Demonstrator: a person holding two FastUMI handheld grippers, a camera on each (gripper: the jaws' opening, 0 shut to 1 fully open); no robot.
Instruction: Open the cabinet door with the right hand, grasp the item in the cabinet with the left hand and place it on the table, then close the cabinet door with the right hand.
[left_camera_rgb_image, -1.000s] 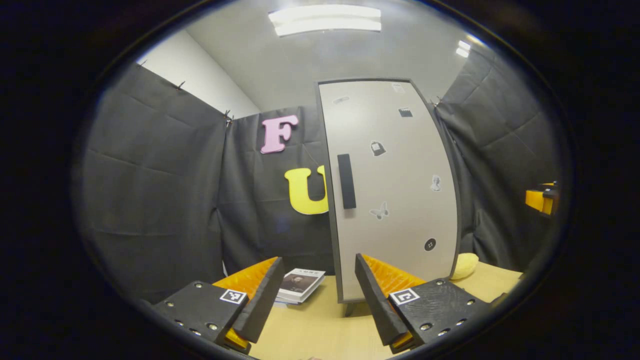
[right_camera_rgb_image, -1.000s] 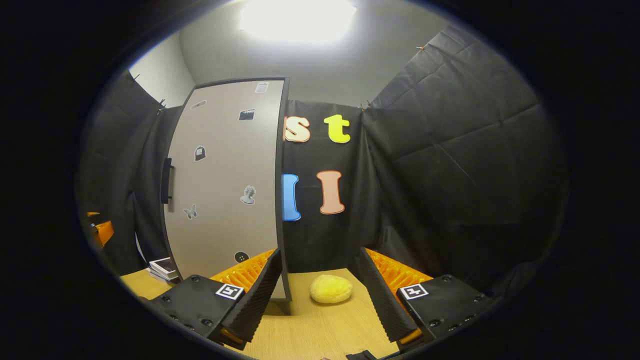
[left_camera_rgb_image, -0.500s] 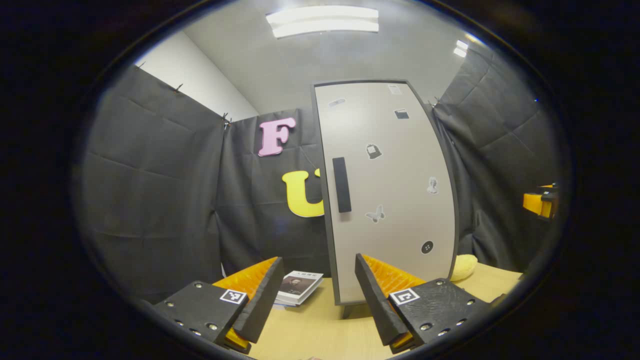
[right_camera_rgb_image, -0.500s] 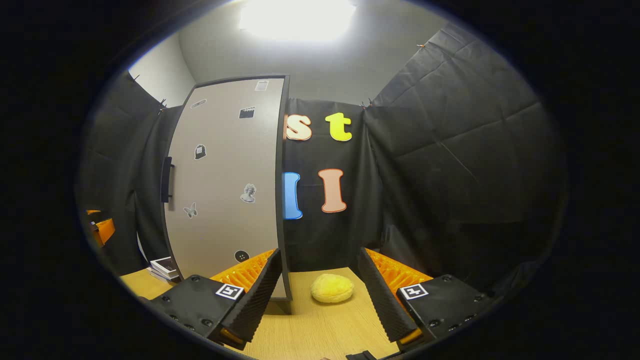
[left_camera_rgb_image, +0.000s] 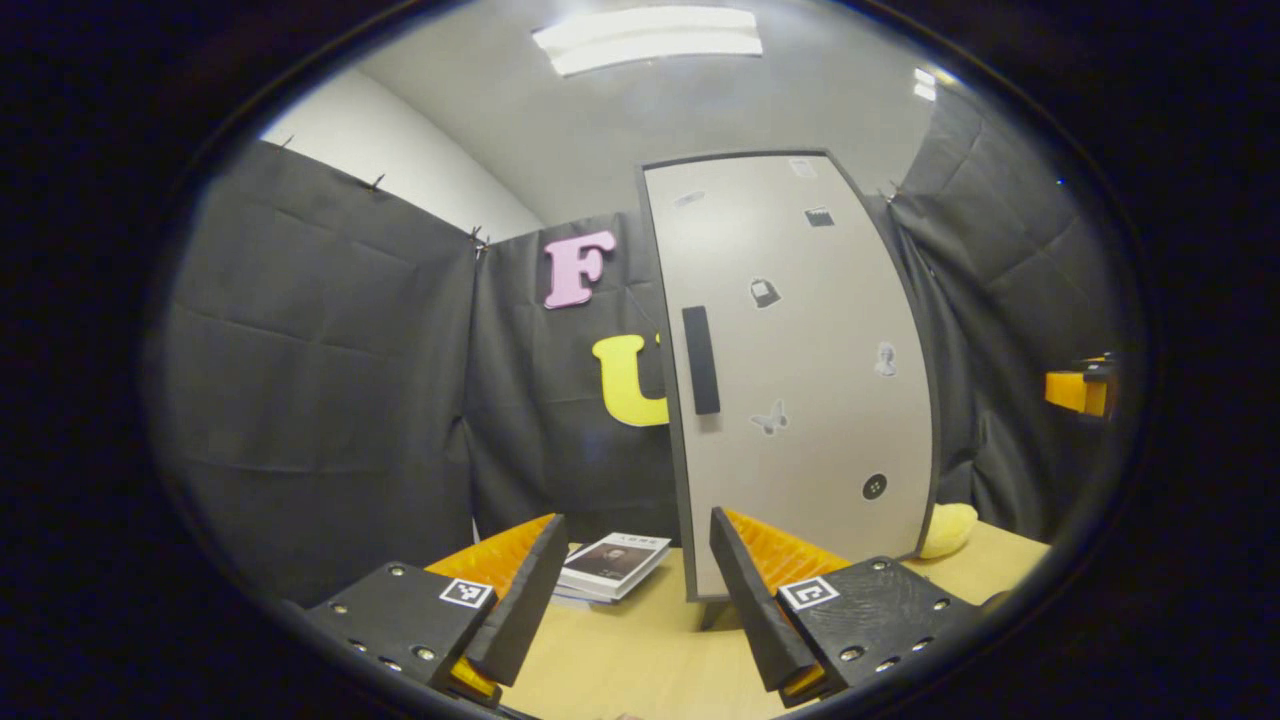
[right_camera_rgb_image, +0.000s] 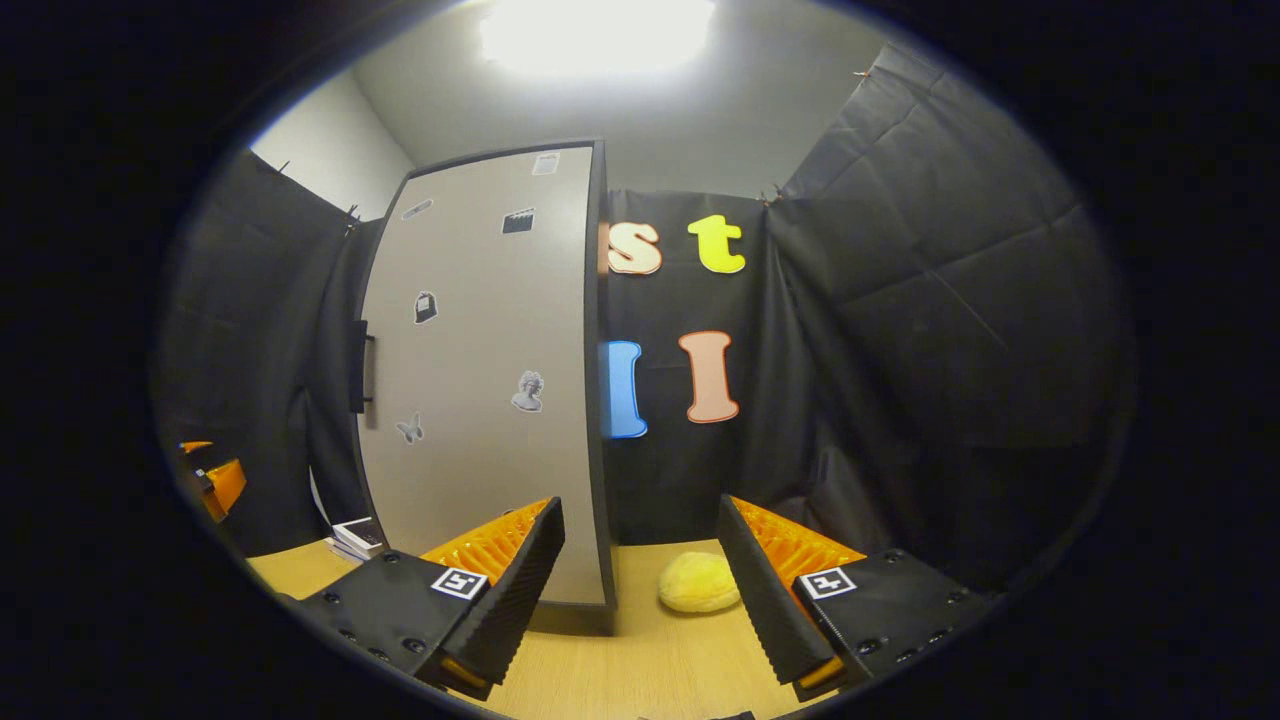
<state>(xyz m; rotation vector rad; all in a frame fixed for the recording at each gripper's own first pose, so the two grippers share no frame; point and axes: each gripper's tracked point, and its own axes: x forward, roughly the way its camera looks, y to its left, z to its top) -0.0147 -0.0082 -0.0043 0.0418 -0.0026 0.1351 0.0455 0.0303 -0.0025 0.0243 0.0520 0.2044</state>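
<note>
Left gripper view: the cabinet (left_camera_rgb_image: 800, 370) stands upright on the counter (left_camera_rgb_image: 640, 650), ahead of the left hand-held gripper (left_camera_rgb_image: 630, 590) and slightly to its right. Its pale door (left_camera_rgb_image: 810, 440) is closed, with a dark vertical handle (left_camera_rgb_image: 700, 360) near the door's left edge and small stickers (left_camera_rgb_image: 768, 418) scattered over the face. The item inside cannot be seen behind the closed door. A small stack of books (left_camera_rgb_image: 612, 565) lies flat on the counter just ahead, between this hand-held gripper's fingers and the cabinet's left foot. A soft yellow lump (left_camera_rgb_image: 945, 530) peeks out past the cabinet's right bottom corner. Far off to the right, part of the other hand-held gripper (left_camera_rgb_image: 1080, 390) shows against the black cloth wall (left_camera_rgb_image: 320, 380).

The left hand-held gripper's fingers stand wide apart, holding and touching nothing, above bare counter.

In the right gripper view the cabinet (right_camera_rgb_image: 490, 370) stands ahead and to the left of the right hand-held gripper (right_camera_rgb_image: 640, 590), its door handle (right_camera_rgb_image: 358, 366) on the far left edge, seen nearly side-on. The yellow lump (right_camera_rgb_image: 698, 582) rests on the counter (right_camera_rgb_image: 620, 670) just ahead, between this hand-held gripper's fingers and nearer the right one, beside the cabinet's right edge. The books (right_camera_rgb_image: 358, 537) lie to the far left, and the left hand-held gripper (right_camera_rgb_image: 215, 480) shows at the left margin. The right hand-held gripper's fingers are also spread wide, empty, touching nothing.

Open counter lies in front of the cabinet door; the cloth wall hangs behind the cabinet and to both sides.
</note>
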